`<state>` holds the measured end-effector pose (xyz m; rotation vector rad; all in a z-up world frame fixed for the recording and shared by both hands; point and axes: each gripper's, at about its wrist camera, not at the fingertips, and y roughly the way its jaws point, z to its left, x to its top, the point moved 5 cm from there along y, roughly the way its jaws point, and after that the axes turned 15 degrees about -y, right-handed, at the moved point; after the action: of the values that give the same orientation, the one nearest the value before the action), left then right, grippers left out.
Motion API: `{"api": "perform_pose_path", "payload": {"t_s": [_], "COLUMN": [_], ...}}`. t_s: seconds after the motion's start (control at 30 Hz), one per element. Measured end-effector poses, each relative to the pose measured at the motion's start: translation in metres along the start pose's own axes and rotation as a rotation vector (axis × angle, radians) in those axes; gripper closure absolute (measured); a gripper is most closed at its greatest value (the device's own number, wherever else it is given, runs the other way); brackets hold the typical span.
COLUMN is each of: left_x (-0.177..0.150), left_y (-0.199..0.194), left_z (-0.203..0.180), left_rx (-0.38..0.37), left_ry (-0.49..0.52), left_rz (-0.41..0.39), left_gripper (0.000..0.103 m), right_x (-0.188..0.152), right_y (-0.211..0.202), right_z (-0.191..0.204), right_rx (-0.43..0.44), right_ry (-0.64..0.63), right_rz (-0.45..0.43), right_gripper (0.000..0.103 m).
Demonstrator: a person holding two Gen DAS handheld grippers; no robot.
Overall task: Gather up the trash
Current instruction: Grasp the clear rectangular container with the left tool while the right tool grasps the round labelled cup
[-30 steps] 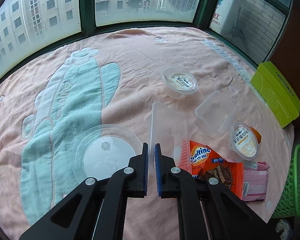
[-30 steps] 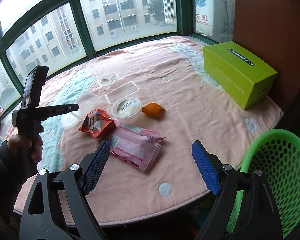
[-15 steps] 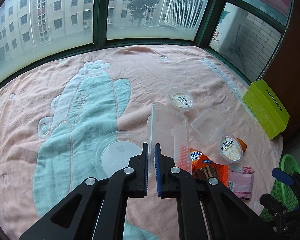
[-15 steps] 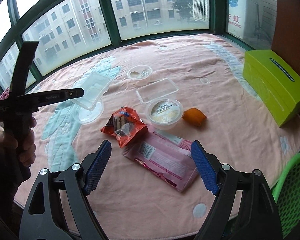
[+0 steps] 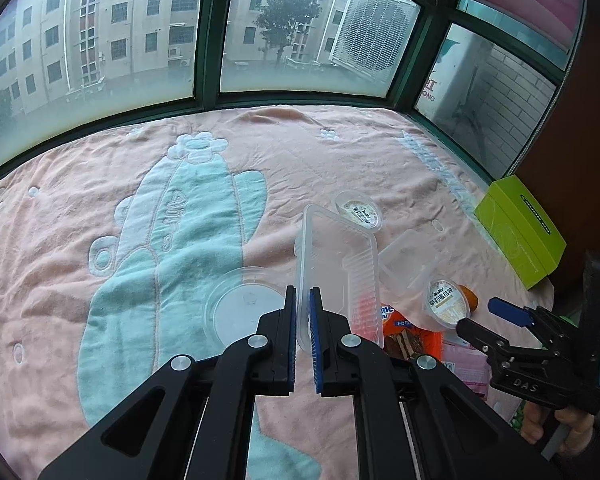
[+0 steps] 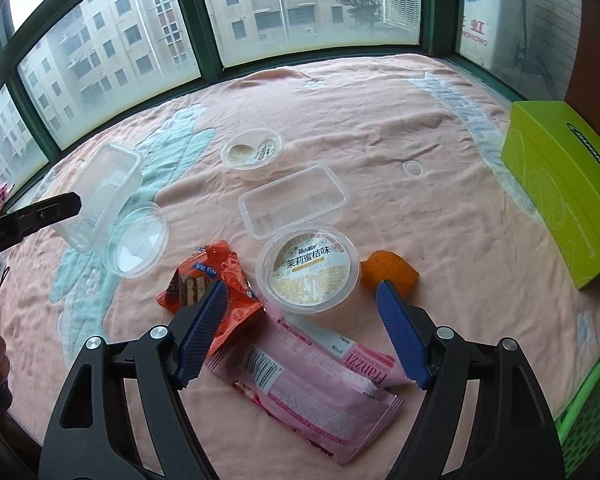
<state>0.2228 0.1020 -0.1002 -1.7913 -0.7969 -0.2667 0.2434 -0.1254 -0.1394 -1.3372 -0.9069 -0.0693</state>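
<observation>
Left gripper [image 5: 302,312] pinches a clear tray [image 5: 336,272]; right gripper [image 6: 304,332] spread wide, pudding cup [image 6: 308,276] between its fingers

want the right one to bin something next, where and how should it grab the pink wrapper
Probably across the short width of the pink wrapper, near its middle, coming straight down from above. It lies flat and limp on the blanket, long axis slanting from upper left to lower right, directly beneath the open right hand-held gripper. Its upper end sits close against the yogurt cup, so stay low of that.
</observation>
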Motion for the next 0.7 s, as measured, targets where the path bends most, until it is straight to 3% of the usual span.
{"api": "perform_pose_path", "payload": {"t_s": [0.43, 0.7], "left_x": [-0.002, -0.004], "left_y": [0.001, 0.001], "left_z": [0.002, 0.000], "left_rx": [-0.005, -0.014], "left_ry": [-0.013, -0.020], "left_rz": [0.015, 0.020], "left_gripper": [0.097, 0.097], "right_x": [0.001, 0.003], "right_y": [0.040, 0.039], "right_z": [-0.006, -0.006], "right_rx": [0.000, -0.001], "right_ry": [0.005, 0.004], "right_rz": [0.067, 0.058], "right_gripper": [0.029, 0.034]}}
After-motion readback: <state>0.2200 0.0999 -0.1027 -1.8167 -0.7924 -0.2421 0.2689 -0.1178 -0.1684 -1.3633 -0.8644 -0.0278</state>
